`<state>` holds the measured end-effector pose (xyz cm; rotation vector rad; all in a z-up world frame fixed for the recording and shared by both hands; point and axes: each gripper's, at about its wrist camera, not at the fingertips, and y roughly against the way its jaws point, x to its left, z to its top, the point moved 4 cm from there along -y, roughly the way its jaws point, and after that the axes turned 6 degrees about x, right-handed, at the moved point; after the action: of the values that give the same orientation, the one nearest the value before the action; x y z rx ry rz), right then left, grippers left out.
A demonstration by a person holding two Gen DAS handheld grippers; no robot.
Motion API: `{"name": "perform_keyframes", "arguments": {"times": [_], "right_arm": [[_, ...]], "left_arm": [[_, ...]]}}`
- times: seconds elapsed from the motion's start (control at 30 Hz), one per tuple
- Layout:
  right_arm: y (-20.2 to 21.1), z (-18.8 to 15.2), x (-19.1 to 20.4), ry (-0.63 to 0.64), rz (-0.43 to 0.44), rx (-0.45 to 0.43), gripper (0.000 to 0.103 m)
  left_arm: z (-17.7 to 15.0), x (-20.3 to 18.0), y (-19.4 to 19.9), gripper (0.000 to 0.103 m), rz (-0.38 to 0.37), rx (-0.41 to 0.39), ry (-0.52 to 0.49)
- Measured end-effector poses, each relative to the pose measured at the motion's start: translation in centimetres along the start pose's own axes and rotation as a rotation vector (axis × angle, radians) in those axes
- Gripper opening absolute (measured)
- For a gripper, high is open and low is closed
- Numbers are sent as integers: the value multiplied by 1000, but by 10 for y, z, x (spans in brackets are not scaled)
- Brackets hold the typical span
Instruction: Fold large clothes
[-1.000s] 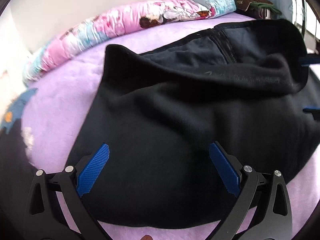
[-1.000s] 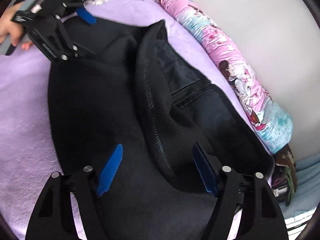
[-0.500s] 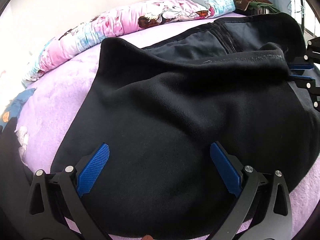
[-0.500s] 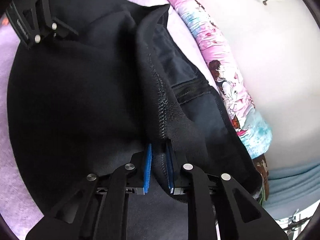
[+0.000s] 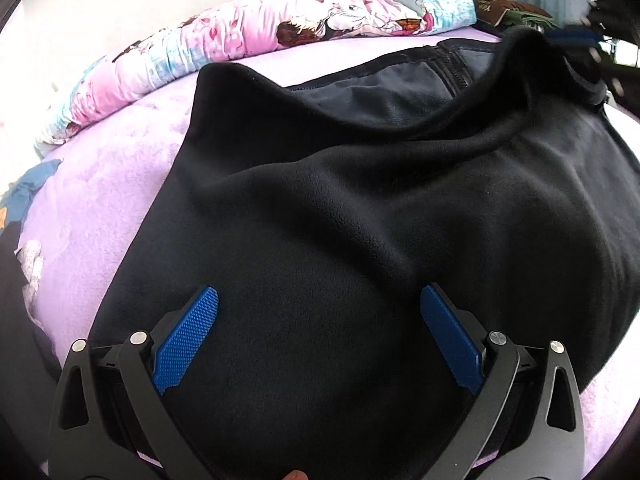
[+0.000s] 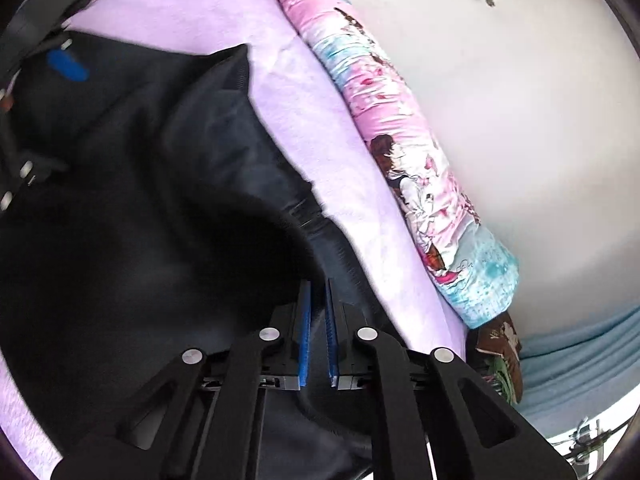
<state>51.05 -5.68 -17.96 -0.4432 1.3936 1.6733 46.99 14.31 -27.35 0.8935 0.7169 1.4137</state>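
Right gripper [image 6: 317, 332]: pads pressed close together on a fold of the black garment [image 5: 360, 240], the jaws having come together within the last second from a wide stance; grip now firm. Fold lifted off the purple bed cover [image 6: 280, 92] compared with a moment ago, so probably the start of carrying one edge across for a fold. Left gripper [image 5: 319, 338]: jaws wide, nothing between the pads, hovering over the near part of the garment as before.

Only in the left view: the whole garment spread on the bed, raised into a peak at the far right where the right gripper pulls. Only in the right view: the pinch itself, the dark lining, and the pink rolled quilt [image 6: 400, 160] by the wall.
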Motion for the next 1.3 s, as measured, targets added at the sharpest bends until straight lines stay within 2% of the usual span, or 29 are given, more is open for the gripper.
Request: {"name": "perform_keyframes", "arguments": {"times": [0.13,0.27,0.4,0.47,0.53,0.63,0.67,0.7,0.73,0.77,0.83,0.87,0.93,1.07,1.13,1.3], "right_arm": [[-19,19,-24,-23,13,12,6],[-52,34,-41,-15,31,64,5],[-94,41,-62,-84,66,123,3],[-115,34,-66,-114,63,172,1],[-132,22,-70,-161,109,206,1],[-138,8,-64,-173,149,218,1],[-133,5,-65,-203,175,186,4],[-123,2,-69,-248,216,141,23],[-112,-2,-74,-290,237,105,43],[-103,-7,-77,-315,255,76,76],[-84,-18,-82,-312,312,10,79],[-80,-23,-83,-301,327,12,79],[-70,-36,-86,-260,364,10,79],[-71,-51,-89,-139,420,43,78],[-77,-58,-98,-128,468,53,78],[-97,-64,-111,-135,610,85,70]], "left_arm": [[4,-1,1,98,-6,7,-15],[8,-2,2,97,-31,-1,-21],[24,-3,7,97,-126,-29,-44],[36,0,8,97,-144,-54,-50],[47,4,4,97,-190,-48,-33],[56,7,-1,97,-209,-37,-18],[58,6,-1,97,-219,-35,-28],[58,5,0,97,-222,-36,-47],[59,4,4,97,-221,-45,-77],[62,4,8,97,-216,-55,-118],[72,2,15,97,-227,-79,-226],[80,0,16,97,-234,-93,-315],[92,-9,14,97,-234,-117,-580],[102,-12,8,97,-277,-80,-970],[115,-6,7,97,-329,-63,-1062],[155,11,-8,97,-521,46,-1121]]}}
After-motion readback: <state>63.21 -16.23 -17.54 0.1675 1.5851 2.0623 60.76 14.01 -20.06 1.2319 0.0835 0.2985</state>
